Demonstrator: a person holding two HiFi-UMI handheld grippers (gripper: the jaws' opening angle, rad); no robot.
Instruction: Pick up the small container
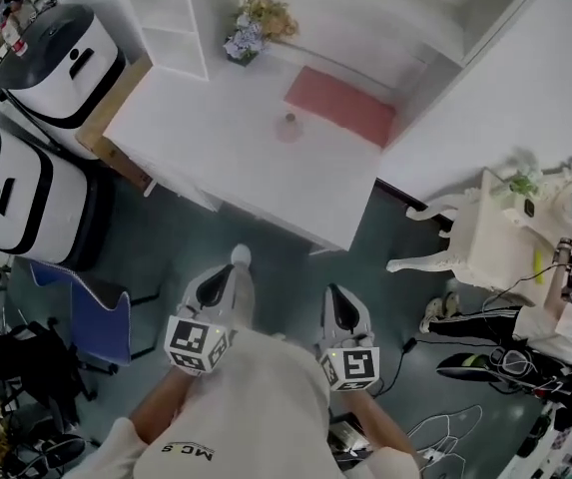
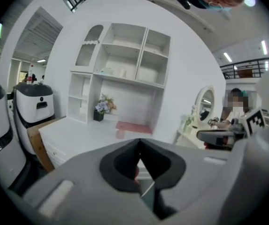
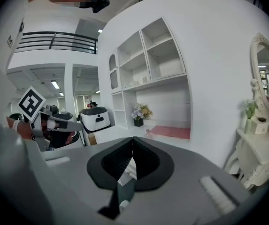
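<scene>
The small container (image 1: 288,126) stands on the tabletop (image 1: 216,153) beside the pink mat (image 1: 340,105), well ahead of the left claw (image 1: 239,259) and right claw (image 1: 333,297), both closed on nothing and neither clearly nearer.

The bench (image 1: 236,158) and the shelf unit (image 1: 171,18) are plain white. The mat (image 1: 340,103) is pinkish red, and the small container (image 1: 288,126) is a pale, see-through pink. The flowers (image 1: 256,23) are yellow and lilac. The floor (image 1: 276,267) is dark grey-green and the chair (image 1: 101,322) is blue. The left gripper (image 1: 239,259) and right gripper (image 1: 333,292) are light grey with black pads (image 2: 120,165). Their marker cubes (image 1: 198,345) carry black-and-white square patterns.
</scene>
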